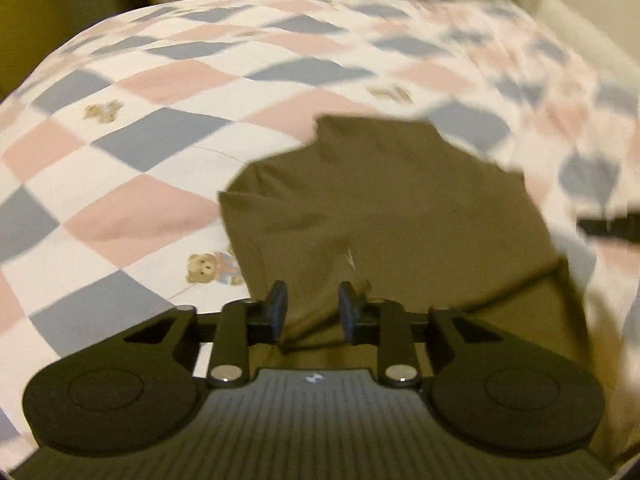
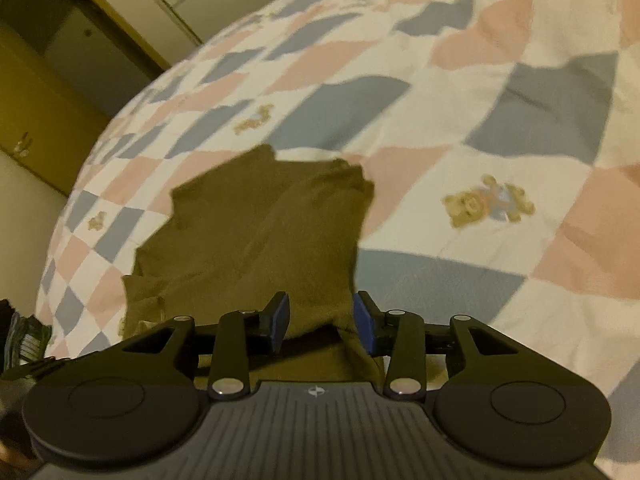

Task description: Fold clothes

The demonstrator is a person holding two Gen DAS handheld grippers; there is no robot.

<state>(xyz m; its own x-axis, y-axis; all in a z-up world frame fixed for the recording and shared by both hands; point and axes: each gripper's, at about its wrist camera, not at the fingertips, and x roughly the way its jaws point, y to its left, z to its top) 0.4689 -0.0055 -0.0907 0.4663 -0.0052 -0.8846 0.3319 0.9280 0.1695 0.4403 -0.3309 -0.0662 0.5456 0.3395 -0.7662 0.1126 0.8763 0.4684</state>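
Note:
An olive-brown garment (image 1: 380,208) lies partly folded on a checked quilt (image 1: 132,216). My left gripper (image 1: 312,310) hovers over its near edge, fingers apart, with cloth showing in the gap between the blue pads (image 1: 278,308). In the right wrist view the same garment (image 2: 260,232) stretches away from me. My right gripper (image 2: 322,316) stands open at the garment's near right corner, and a fold of cloth runs down beside the right pad (image 2: 366,326). Whether either pad touches the fabric I cannot tell. The near hem is hidden under both gripper bodies.
The pink, blue and white quilt (image 2: 480,128) with teddy-bear prints (image 2: 486,200) covers the whole bed. A wardrobe (image 2: 52,80) stands beyond the bed's left side. A striped bundle (image 2: 26,336) lies at the bed's lower left edge. A dark object (image 1: 612,228) pokes in from the right.

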